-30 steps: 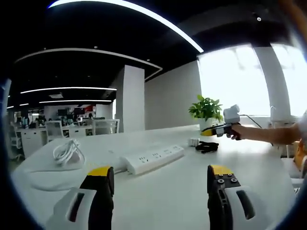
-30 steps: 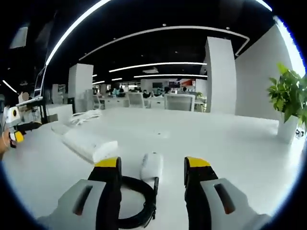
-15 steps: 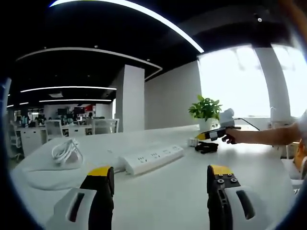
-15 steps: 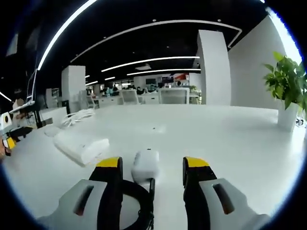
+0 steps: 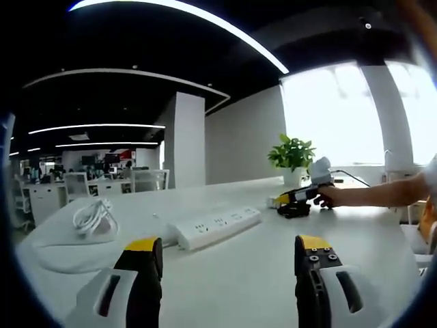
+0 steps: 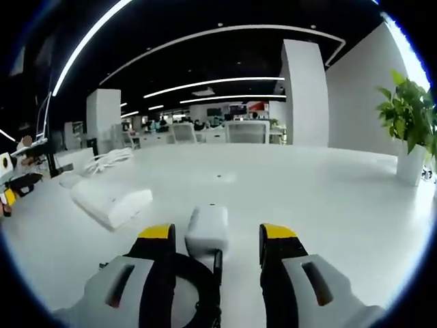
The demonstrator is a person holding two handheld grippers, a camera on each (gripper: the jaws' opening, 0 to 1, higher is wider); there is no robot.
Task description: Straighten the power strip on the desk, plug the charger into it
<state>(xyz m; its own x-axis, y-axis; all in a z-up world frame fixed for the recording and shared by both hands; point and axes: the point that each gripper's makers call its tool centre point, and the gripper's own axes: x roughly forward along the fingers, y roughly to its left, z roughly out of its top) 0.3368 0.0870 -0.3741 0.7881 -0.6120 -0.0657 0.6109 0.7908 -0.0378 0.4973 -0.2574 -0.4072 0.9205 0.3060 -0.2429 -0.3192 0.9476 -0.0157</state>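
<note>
Left gripper view: left tongs (image 5: 229, 249) spread wide, nothing between the yellow-tipped jaws, hovering over bare white tabletop (image 5: 259, 273). White power strip (image 5: 216, 225) lies flat ahead, angled, sockets up, well apart from the tongs. White coiled cable (image 5: 92, 215) sits on a white pad (image 5: 61, 242) to the left. Right tongs (image 5: 281, 199) come in from the right, held by a hand (image 5: 328, 195), low over the black cord (image 5: 295, 210) on the tabletop. Potted plant (image 5: 293, 156) stands behind them.

Right gripper view: right tongs (image 6: 215, 234) released, jaws apart, straddling the white charger (image 6: 207, 229), which lies on the tabletop (image 6: 307, 191) between the tips; contact with either jaw not clear. Black cord (image 6: 198, 287) loops just below the charger, between the jaws. Power strip (image 6: 110, 200) lies to the left, apart from the charger. Coiled white cable (image 6: 109, 158) farther back left. Potted plant (image 6: 412, 130) at the right edge. Left tongs (image 6: 5, 198) barely visible at the far left edge.
</note>
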